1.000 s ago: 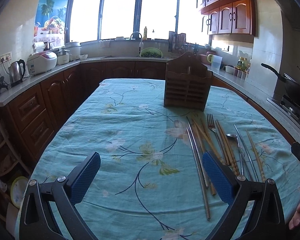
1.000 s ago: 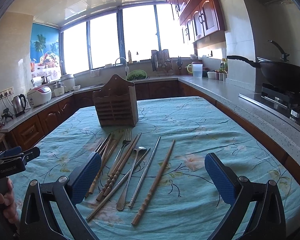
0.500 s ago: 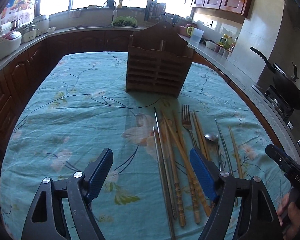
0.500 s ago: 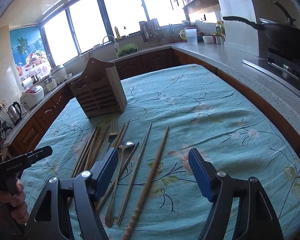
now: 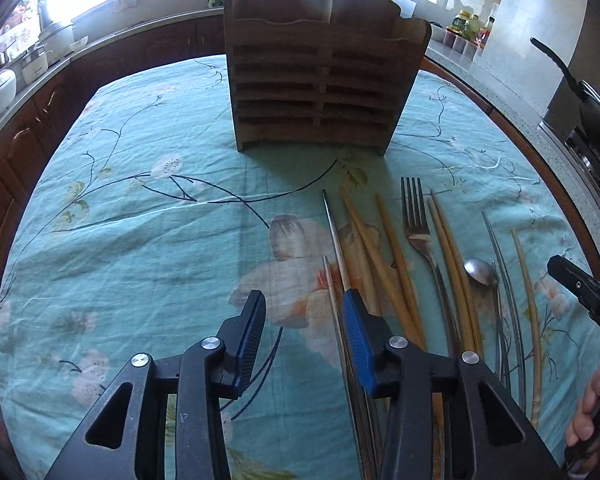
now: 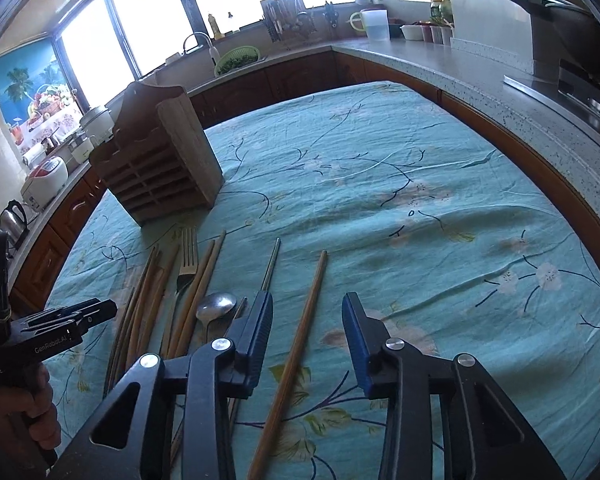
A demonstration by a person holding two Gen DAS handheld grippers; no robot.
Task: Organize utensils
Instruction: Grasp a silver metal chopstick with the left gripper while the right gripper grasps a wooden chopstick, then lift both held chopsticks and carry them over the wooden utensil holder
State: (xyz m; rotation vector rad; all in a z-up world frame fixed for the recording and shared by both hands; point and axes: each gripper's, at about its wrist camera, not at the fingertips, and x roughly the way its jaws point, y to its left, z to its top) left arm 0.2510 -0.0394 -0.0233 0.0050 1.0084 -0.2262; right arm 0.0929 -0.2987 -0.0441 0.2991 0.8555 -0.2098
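Note:
A slatted wooden utensil holder (image 5: pixel 324 88) stands upright on the teal floral tablecloth; it also shows in the right wrist view (image 6: pixel 160 160). In front of it lie several wooden chopsticks (image 5: pixel 384 252), metal chopsticks (image 5: pixel 334 232), a fork (image 5: pixel 416 216) and a spoon (image 5: pixel 480 272). My left gripper (image 5: pixel 304 316) is open and low over the cloth, its right finger beside the metal chopsticks. My right gripper (image 6: pixel 308 316) is open and straddles a single wooden chopstick (image 6: pixel 300 344), with the spoon (image 6: pixel 216 306) and fork (image 6: pixel 188 252) to its left.
The table (image 6: pixel 420 184) is ringed by a kitchen counter (image 6: pixel 480 92) with a wok on a stove at the right, a sink and window behind. A rice cooker (image 6: pixel 46 182) and a kettle stand on the left counter. The other hand-held gripper shows at each view's edge.
Both grippers have moved forward and down toward the utensils, and their jaws have narrowed. The left now sits by the metal chopsticks, the right over the lone wooden chopstick.

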